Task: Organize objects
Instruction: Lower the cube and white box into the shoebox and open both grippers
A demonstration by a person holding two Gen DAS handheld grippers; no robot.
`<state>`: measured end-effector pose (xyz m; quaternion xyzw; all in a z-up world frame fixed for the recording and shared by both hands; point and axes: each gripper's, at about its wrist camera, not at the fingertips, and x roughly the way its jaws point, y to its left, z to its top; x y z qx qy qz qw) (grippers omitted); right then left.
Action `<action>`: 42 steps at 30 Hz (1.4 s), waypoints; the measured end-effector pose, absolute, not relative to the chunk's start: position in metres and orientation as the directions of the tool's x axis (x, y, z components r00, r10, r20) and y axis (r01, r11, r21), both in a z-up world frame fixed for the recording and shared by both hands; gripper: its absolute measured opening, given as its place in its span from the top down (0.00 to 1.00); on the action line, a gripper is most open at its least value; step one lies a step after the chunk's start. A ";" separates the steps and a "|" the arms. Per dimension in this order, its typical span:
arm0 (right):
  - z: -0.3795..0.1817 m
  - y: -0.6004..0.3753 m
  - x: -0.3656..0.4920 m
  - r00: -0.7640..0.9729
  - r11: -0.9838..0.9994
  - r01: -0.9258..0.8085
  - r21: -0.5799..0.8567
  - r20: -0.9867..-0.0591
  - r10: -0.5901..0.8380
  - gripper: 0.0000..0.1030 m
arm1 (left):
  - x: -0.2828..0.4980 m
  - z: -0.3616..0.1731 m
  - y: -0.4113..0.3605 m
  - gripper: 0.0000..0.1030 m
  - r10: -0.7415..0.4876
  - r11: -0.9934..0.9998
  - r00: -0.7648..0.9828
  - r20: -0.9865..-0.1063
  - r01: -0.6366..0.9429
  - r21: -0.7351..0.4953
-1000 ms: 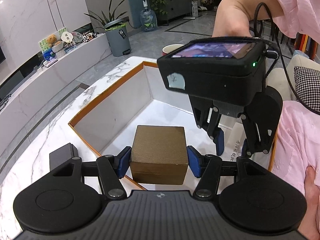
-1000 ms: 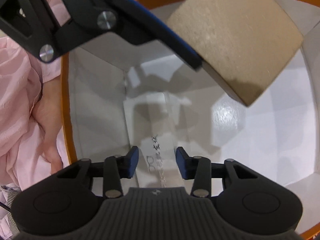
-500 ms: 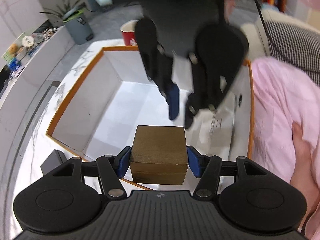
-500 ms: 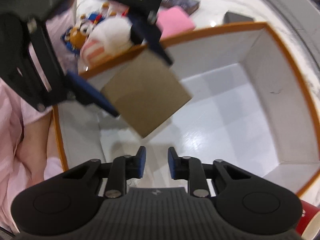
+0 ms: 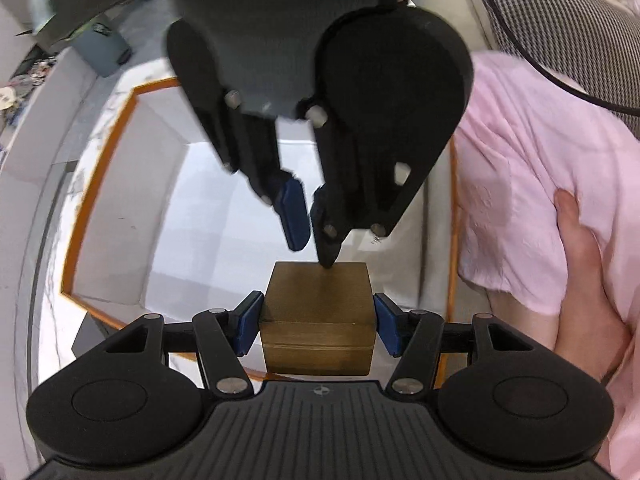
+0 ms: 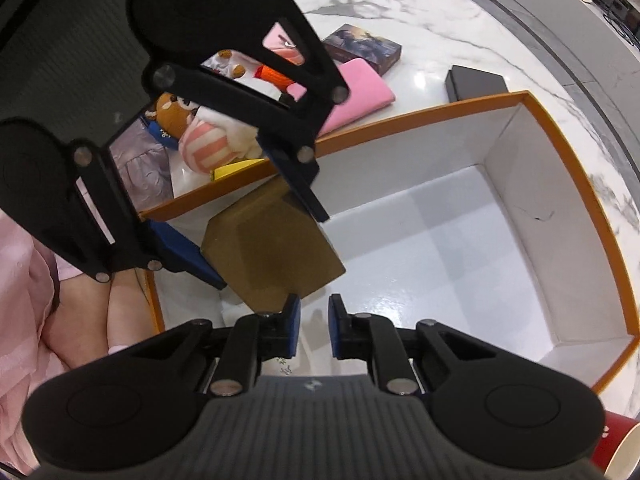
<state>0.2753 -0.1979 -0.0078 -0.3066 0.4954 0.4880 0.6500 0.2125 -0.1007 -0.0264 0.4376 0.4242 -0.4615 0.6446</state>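
The marble table point(image 6: 460, 20) runs ahead of and beyond both claws, and on it stands the big white box point(image 6: 532, 216) with an orange rim point(image 5: 82, 216), open at the top. Its floor is bare and glossy ahead of the right claw point(image 6: 314, 326), with one small printed slip lying just under that claw's tips. The walls rise high on the far side and to the right of the right claw, and most of the floor between them lies open.

The left claw point(image 5: 318, 320) grips the brown cube point(image 5: 318, 316) between its blue pads point(image 5: 249, 322), one pad pressed flat on each side face. The cube hangs in the air over the near corner of the box, above the rim line. The right claw points down at it from above; in the left view one of its black tips touches or nearly touches the cube's far top edge. Its jaws stand slightly apart with nothing between them.

Outside the box, beyond its far wall from the right claw, lie a pink pouch point(image 6: 356, 92), a plush toy point(image 6: 208, 140), a dark printed box point(image 6: 362, 46) and a small black box point(image 6: 476, 82). A red cup point(image 6: 618, 446) sits at the right claw's lower right.
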 end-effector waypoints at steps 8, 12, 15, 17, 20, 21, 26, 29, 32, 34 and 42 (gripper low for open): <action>-0.035 -0.190 0.263 -0.023 0.328 -0.933 0.147 -0.935 0.353 0.87 | 0.222 -0.039 -0.105 0.35 -0.165 0.137 0.099 -0.981 0.988 0.076; -0.046 -0.190 0.264 -0.060 0.322 -0.926 0.197 -0.919 0.390 0.87 | 0.224 -0.046 -0.101 0.35 -0.156 0.100 0.046 -0.987 0.995 0.030; -0.053 -0.188 0.263 -0.073 0.314 -0.924 0.216 -0.909 0.409 0.87 | 0.225 -0.052 -0.098 0.35 -0.153 0.099 0.037 -0.988 0.995 0.022; -0.057 -0.187 0.263 -0.079 0.314 -0.923 0.224 -0.907 0.415 0.87 | 0.228 -0.056 -0.096 0.35 -0.150 0.103 0.020 -0.988 0.995 0.004; -0.062 -0.187 0.263 -0.089 0.317 -0.918 0.238 -0.903 0.419 0.87 | 0.232 -0.060 -0.093 0.35 -0.146 0.109 -0.012 -0.989 0.994 -0.029; -0.064 -0.187 0.263 -0.091 0.318 -0.917 0.240 -0.903 0.419 0.87 | 0.234 -0.062 -0.091 0.35 -0.146 0.112 -0.020 -0.989 0.993 -0.036; -0.063 -0.188 0.262 -0.084 0.321 -0.917 0.238 -0.900 0.427 0.86 | 0.242 -0.070 -0.081 0.35 -0.157 0.158 -0.058 -0.986 0.984 -0.083; -0.063 -0.188 0.262 -0.083 0.321 -0.917 0.236 -0.902 0.424 0.83 | 0.245 -0.074 -0.073 0.35 -0.168 0.176 -0.071 -0.983 0.979 -0.101; -0.064 -0.185 0.259 -0.081 0.320 -0.919 0.229 -0.906 0.416 0.80 | 0.248 -0.078 -0.064 0.35 -0.187 0.194 -0.085 -0.979 0.974 -0.121; -0.065 -0.182 0.258 -0.082 0.316 -0.921 0.226 -0.908 0.411 0.80 | 0.250 -0.080 -0.058 0.35 -0.196 0.214 -0.095 -0.976 0.967 -0.137; -0.058 -0.183 0.261 -0.010 0.349 -0.923 0.159 -0.919 0.393 0.81 | 0.249 -0.081 -0.030 0.36 -0.252 0.259 -0.090 -0.963 0.953 -0.157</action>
